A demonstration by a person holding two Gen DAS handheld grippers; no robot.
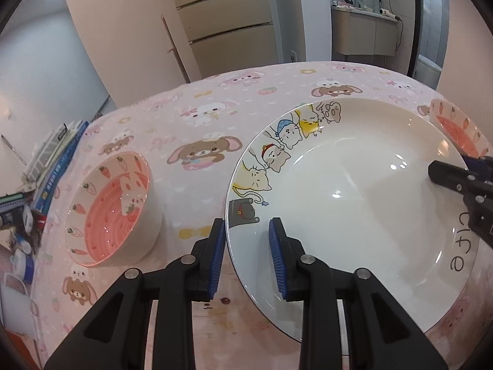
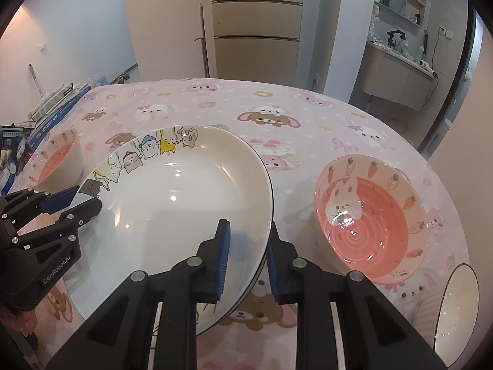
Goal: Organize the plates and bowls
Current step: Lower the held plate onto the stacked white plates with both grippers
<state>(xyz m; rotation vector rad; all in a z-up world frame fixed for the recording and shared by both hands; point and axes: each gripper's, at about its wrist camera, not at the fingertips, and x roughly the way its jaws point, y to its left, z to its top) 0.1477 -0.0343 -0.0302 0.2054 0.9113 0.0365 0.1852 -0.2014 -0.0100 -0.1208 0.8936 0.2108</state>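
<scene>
A large white plate with cat drawings along its rim sits over the pink tablecloth, gripped from two opposite sides. My left gripper is shut on its near left rim, one blue pad outside and one inside the dish. On the opposite rim my right gripper is clamped onto the plate the same way. Each gripper shows in the other's view, the right gripper and the left gripper. A pink strawberry bowl stands left of the plate, a second pink bowl right of it.
Another white plate lies at the table's near right edge. A stack of books and small clutter sit beyond the table's left side. The far half of the tablecloth carries nothing. A fridge and a wall stand behind the table.
</scene>
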